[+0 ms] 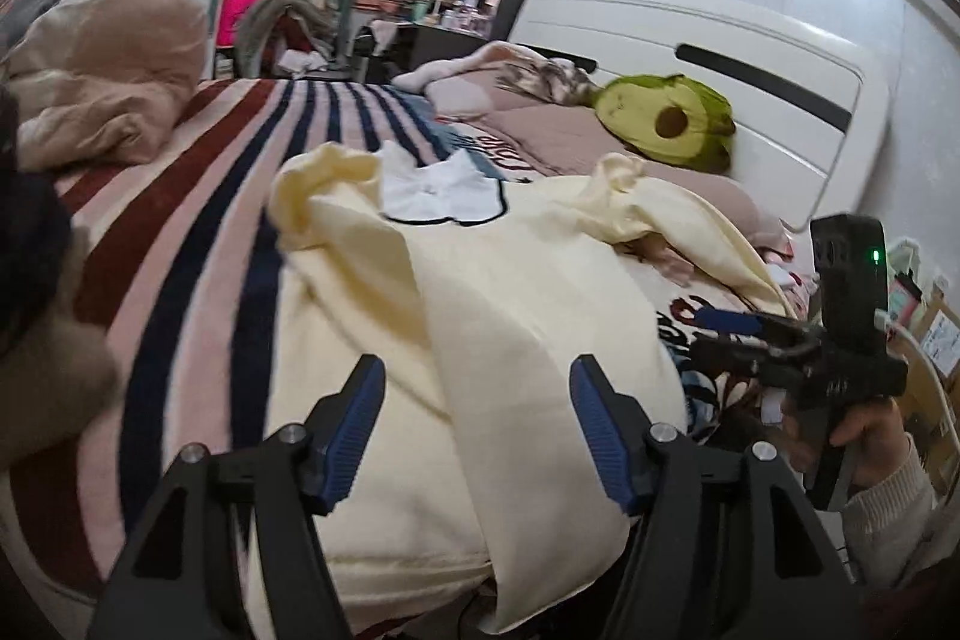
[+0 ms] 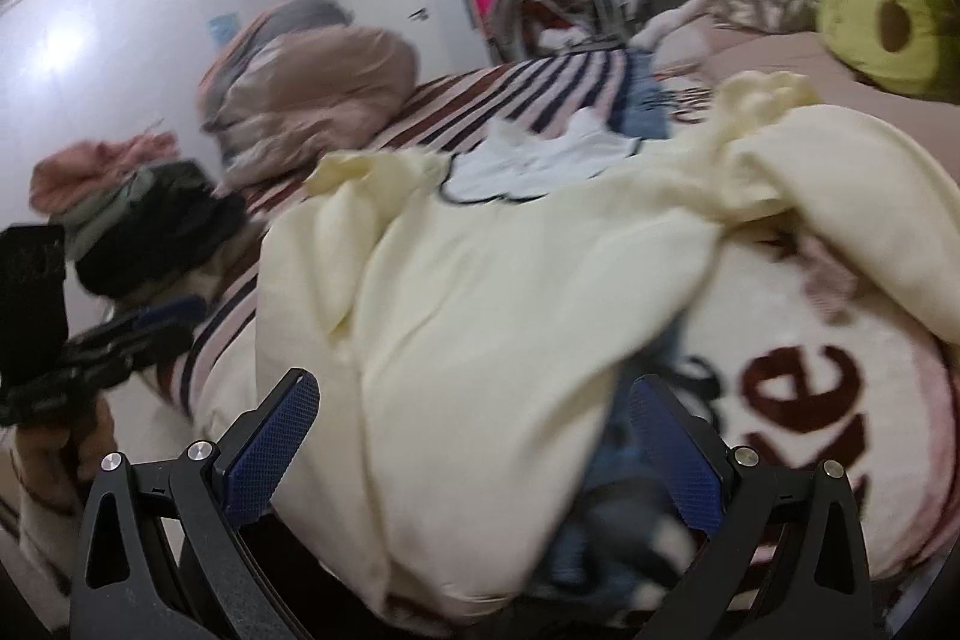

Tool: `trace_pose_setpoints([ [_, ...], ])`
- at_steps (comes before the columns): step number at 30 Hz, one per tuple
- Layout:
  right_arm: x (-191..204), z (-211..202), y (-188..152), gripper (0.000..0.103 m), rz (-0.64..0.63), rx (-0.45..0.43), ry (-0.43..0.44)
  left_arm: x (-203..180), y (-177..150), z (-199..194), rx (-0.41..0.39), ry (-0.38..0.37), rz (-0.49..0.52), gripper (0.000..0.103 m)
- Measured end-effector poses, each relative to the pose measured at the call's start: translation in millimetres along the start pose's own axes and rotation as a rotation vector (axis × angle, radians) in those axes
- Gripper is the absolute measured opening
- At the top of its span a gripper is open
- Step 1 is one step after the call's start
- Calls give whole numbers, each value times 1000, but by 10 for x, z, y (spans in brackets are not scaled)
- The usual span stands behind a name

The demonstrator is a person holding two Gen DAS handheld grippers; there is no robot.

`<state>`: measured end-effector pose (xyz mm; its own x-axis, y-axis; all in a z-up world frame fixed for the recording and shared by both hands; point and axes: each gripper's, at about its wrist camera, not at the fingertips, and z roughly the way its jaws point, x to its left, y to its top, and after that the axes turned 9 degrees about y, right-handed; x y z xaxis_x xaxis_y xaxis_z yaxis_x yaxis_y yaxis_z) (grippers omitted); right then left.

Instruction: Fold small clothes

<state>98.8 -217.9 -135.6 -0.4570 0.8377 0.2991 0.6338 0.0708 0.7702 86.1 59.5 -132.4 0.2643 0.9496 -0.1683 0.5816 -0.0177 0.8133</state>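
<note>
Left wrist view: left gripper (image 1: 477, 388) is hovering with its jaws spread wide, nothing between the blue pads (image 1: 600, 436). Cream garment (image 1: 480, 292) is lying just ahead of and under the fingertips, spread on the bed, white collar with dark trim (image 1: 444, 193) at its far end, one sleeve bunched far-left (image 1: 312, 196), other sleeve crumpled far-right (image 1: 630, 196). A fold of the cream fabric is running down between the two fingers toward the camera. Striped blanket (image 1: 198, 220) is lying to the left of the tongs, avocado plush (image 1: 666, 124) far ahead-right by the white headboard (image 1: 690, 40). Right gripper (image 1: 726, 325) is showing off to the right, held in a hand (image 1: 864, 436); its jaw state is hard to read from here.

Right wrist view, blurry: right gripper (image 2: 474, 394) is also standing wide apart, clamping nothing, cream garment (image 2: 510, 292) directly ahead and bulging between the fingers. Left gripper (image 2: 156, 322) is sitting at the left edge. Pile of clothes (image 2: 138, 214) far left, avocado plush (image 2: 888, 28) far right.
</note>
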Motion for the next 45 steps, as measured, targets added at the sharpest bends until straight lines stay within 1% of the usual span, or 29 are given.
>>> trace_pose_setpoints([
  [3,112,117,-76,102,-34,43,-13,107,-92,-14,1,11,-22,60],
  [4,112,163,-130,102,-34,65,-33,156,-134,-18,3,16,-27,60],
  [7,10,200,-276,102,2,110,-74,244,-207,21,18,35,-41,60],
  [9,-88,171,-363,97,41,131,-86,296,-238,69,30,50,-52,60],
  [11,-223,145,-471,84,93,159,-86,335,-251,97,34,42,-66,60],
  [13,-305,102,-547,78,128,163,-72,343,-259,128,37,32,-75,60],
  [14,-309,80,-553,78,131,154,-60,334,-259,141,38,30,-74,60],
  [16,-323,64,-551,76,141,149,-5,303,-256,169,41,27,-70,60],
  [18,-318,101,-540,66,139,152,55,267,-253,203,45,23,-67,60],
  [19,-308,128,-537,58,139,157,66,245,-251,217,46,20,-64,60],
  [21,-295,183,-522,47,128,160,64,225,-250,234,49,18,-62,60],
  [22,-297,189,-509,31,127,157,62,207,-246,247,54,18,-60,60],
  [23,-316,193,-497,7,137,155,56,200,-248,255,57,19,-58,60],
  [24,-339,177,-494,4,148,150,60,197,-250,261,59,21,-55,60],
  [25,-371,159,-482,3,169,136,97,188,-248,269,63,24,-50,60],
  [28,-365,61,-457,2,163,105,122,162,-239,274,67,27,-39,60],
  [31,-359,-105,-387,2,167,47,148,119,-213,272,65,26,-30,60],
  [36,-389,-393,-270,0,129,18,80,54,-190,283,65,13,-19,60],
  [40,-431,-445,-273,2,95,74,-18,31,-200,305,71,17,-16,60],
  [42,-397,-431,-303,3,76,84,-6,34,-193,291,68,21,-15,60],
  [43,-337,-395,-315,12,64,90,28,39,-188,271,65,24,-14,60],
  [44,-292,-370,-320,27,55,89,53,49,-184,250,60,28,-14,60],
  [45,-237,-337,-320,34,46,87,77,59,-184,226,56,32,-14,60],
])
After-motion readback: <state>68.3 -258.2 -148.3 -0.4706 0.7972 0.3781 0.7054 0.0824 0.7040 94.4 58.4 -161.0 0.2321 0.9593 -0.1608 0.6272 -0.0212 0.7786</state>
